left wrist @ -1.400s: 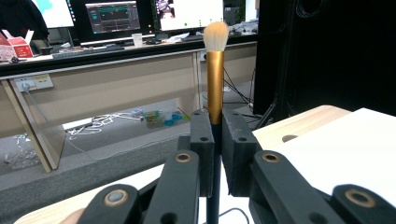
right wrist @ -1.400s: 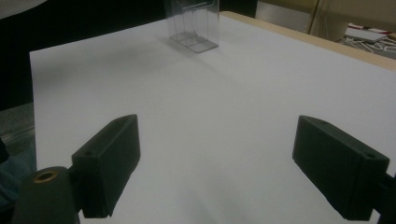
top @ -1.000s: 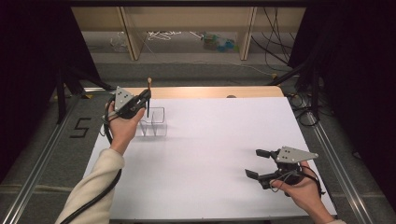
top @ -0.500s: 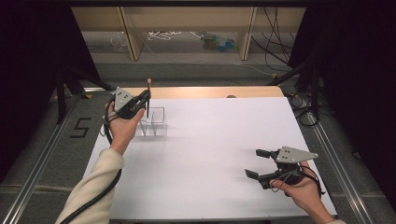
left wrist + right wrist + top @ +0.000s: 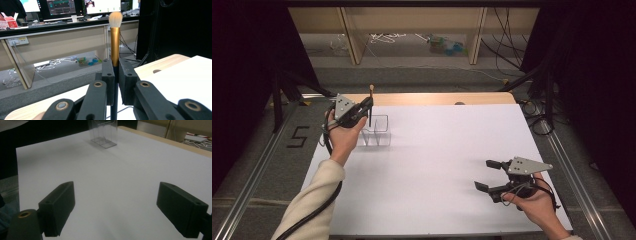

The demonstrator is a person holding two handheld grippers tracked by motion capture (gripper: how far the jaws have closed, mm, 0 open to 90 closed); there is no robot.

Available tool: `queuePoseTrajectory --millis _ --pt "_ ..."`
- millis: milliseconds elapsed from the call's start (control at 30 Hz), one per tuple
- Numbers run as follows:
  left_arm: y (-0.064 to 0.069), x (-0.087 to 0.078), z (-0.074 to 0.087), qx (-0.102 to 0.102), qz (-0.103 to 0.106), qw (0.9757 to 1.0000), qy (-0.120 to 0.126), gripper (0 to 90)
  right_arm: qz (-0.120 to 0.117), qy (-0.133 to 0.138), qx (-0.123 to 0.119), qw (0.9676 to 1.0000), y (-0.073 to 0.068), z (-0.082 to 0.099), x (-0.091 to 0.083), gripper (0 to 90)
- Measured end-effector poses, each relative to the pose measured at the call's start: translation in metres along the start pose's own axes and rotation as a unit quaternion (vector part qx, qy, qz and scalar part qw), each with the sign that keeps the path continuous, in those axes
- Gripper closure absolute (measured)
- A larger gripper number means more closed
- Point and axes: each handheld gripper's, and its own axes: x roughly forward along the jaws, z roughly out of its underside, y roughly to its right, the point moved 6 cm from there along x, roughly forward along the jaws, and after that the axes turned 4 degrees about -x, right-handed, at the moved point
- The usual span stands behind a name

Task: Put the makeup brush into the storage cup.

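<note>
While the left gripper point(image 5: 368, 106) clamps a gold-handled makeup brush point(image 5: 115, 42) upright above the clear plastic compartment holder point(image 5: 377, 131), insertion is not yet done; the right gripper point(image 5: 486, 175) rests wide open, empty.

A white rectangular tabletop point(image 5: 437, 165) with a pale wooden far edge point(image 5: 437, 98) occupies the centre. At twelve o'clock stand light wooden shelf uprights point(image 5: 352, 35) over a grey floor point(image 5: 412, 75); black curtains point(image 5: 242, 60) hang at nine and three o'clock.
</note>
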Motion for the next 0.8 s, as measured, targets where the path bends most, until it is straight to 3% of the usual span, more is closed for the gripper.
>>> queuePoseTrajectory --millis 500,800 --pt "-0.0026 0.0015 0.0039 0.011 -0.001 0.9999 -0.004 83.3 0.0 0.0 0.0 1.0 0.0 0.0 0.0 15.9" --pt "-0.0016 0.0028 0.0073 0.002 0.001 1.0 -0.007 83.3 0.001 0.0 0.0 1.0 0.0002 0.0 0.0 16.0"
